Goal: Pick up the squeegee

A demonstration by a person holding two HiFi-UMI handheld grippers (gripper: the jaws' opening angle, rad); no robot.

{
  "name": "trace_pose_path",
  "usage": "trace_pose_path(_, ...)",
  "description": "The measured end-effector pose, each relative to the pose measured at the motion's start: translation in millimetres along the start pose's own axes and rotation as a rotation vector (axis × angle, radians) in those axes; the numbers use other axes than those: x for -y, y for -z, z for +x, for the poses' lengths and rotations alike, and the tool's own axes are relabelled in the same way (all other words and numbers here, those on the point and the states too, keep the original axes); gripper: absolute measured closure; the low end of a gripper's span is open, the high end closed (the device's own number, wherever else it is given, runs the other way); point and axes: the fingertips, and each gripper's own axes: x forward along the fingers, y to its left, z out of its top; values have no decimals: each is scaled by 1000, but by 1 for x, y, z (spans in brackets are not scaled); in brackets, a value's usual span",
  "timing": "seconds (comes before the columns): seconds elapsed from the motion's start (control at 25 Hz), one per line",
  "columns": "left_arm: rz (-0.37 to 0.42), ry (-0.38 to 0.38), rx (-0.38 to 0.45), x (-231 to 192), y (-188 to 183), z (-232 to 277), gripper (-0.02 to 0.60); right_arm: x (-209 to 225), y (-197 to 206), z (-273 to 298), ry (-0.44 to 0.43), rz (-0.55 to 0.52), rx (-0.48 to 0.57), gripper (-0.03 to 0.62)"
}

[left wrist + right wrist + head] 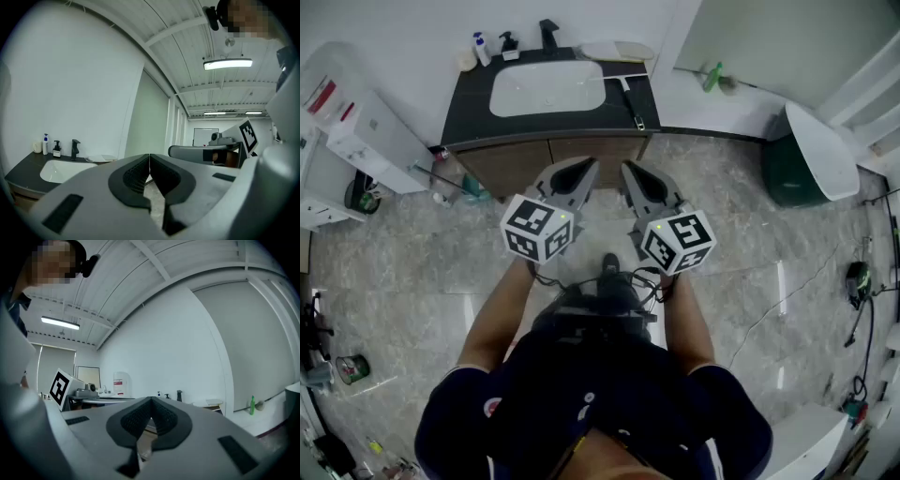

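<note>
Dark countertop point(469, 105) with slim dark-handled squeegee point(632, 103)

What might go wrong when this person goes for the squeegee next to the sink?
1. Both the left gripper and right gripper have their jaws shut; unless one opens first, it would probably just shove the squeegee.
2. The squeegee lies flat near the counter's right edge, so a nudge may slide it onto the floor.
3. Bottles stand at the back of the counter; a wide swing might topple them.
</note>
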Motion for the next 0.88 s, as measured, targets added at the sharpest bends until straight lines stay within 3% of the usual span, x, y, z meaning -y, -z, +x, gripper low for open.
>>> trace_pose_path(0.88, -2, 3, 12, -4, -2, -2, 569, -4, 0, 5, 13, 2, -1, 589)
